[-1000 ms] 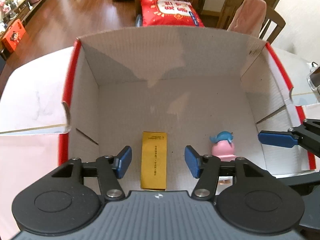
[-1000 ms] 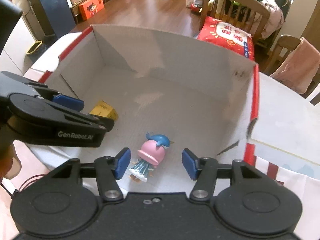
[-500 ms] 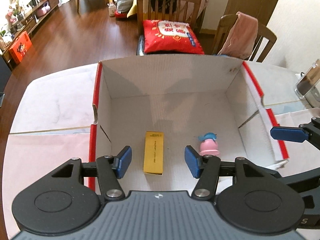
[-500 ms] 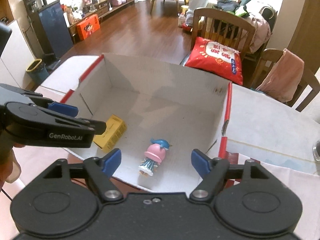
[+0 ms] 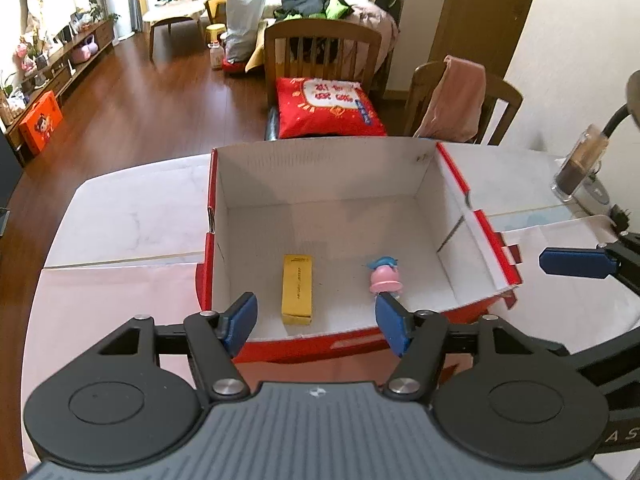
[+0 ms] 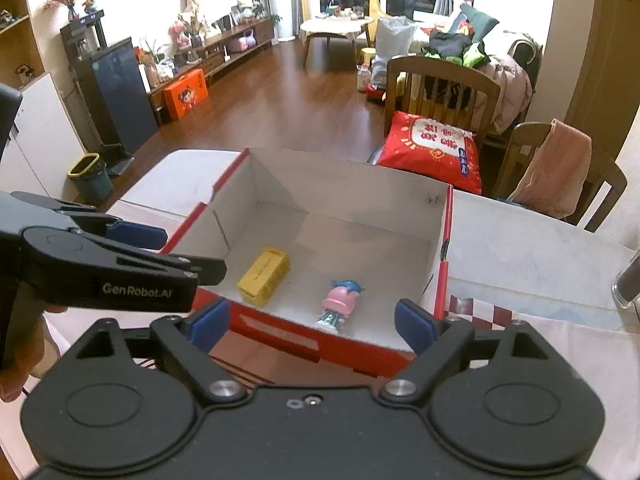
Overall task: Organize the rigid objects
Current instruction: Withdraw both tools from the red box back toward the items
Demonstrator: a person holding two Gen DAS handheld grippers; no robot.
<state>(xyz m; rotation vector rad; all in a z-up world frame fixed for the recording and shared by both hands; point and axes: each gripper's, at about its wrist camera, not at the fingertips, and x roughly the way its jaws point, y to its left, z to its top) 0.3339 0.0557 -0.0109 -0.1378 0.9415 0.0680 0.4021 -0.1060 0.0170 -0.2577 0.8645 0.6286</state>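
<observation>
two toys in box [image 5: 456,184], beyond both grippers

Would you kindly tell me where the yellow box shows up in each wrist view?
Left wrist: yellow box lies on the carton floor, centre-left, lengthwise away from the camera.
Right wrist: yellow box lies left of centre, angled.
Shared landmark: the pink figurine to its right.

A red cushion [image 5: 326,106] lies on a wooden chair [image 5: 320,46].

Figurine's [image 5: 385,278] lower half behind gripper
</observation>
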